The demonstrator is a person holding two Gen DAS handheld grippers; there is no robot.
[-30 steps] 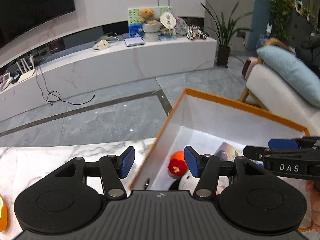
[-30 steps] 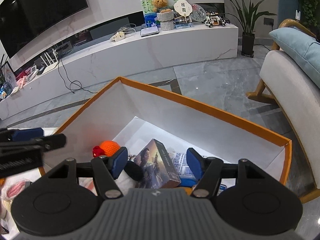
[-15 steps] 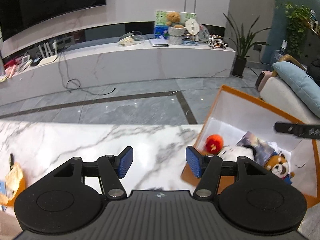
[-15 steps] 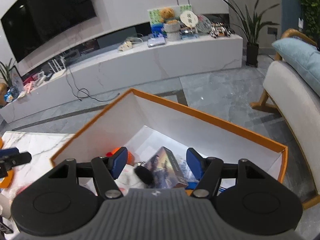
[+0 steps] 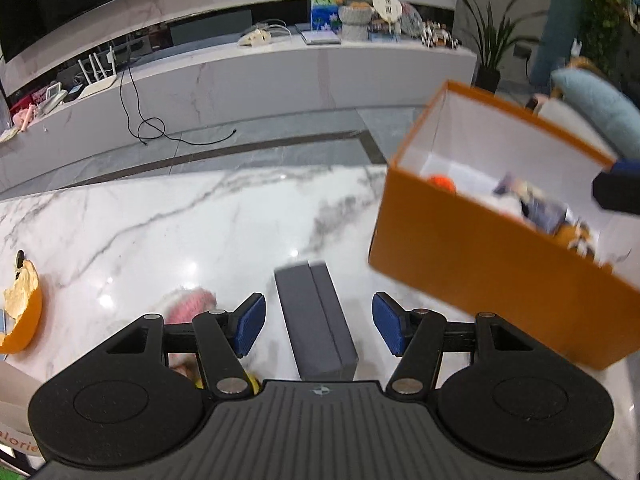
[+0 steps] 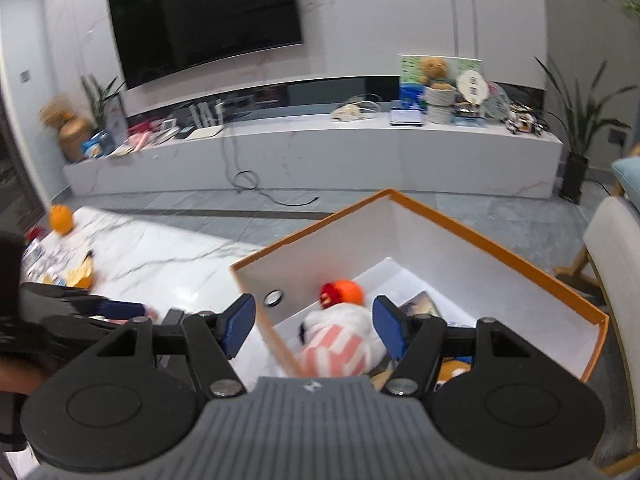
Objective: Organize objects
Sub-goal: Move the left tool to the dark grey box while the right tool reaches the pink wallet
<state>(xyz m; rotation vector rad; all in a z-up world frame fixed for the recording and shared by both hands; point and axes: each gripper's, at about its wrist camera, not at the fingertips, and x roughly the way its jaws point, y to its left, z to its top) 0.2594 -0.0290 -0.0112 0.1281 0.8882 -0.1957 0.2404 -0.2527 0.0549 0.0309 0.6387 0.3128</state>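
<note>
My left hand-held gripper [image 5: 319, 329], wide open and empty, straddles the dark grey rectangular box [image 5: 316, 320] beside the orange cardboard box [image 5: 500, 276]; next I should close on it.

left hand-held gripper [image 5: 319, 329]: jaws wide apart, empty | right hand-held gripper [image 6: 313, 327]: jaws wide apart, empty

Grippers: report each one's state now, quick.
Left gripper: open, empty, above the grey box.
Right gripper: open, empty, over the orange box.
</note>
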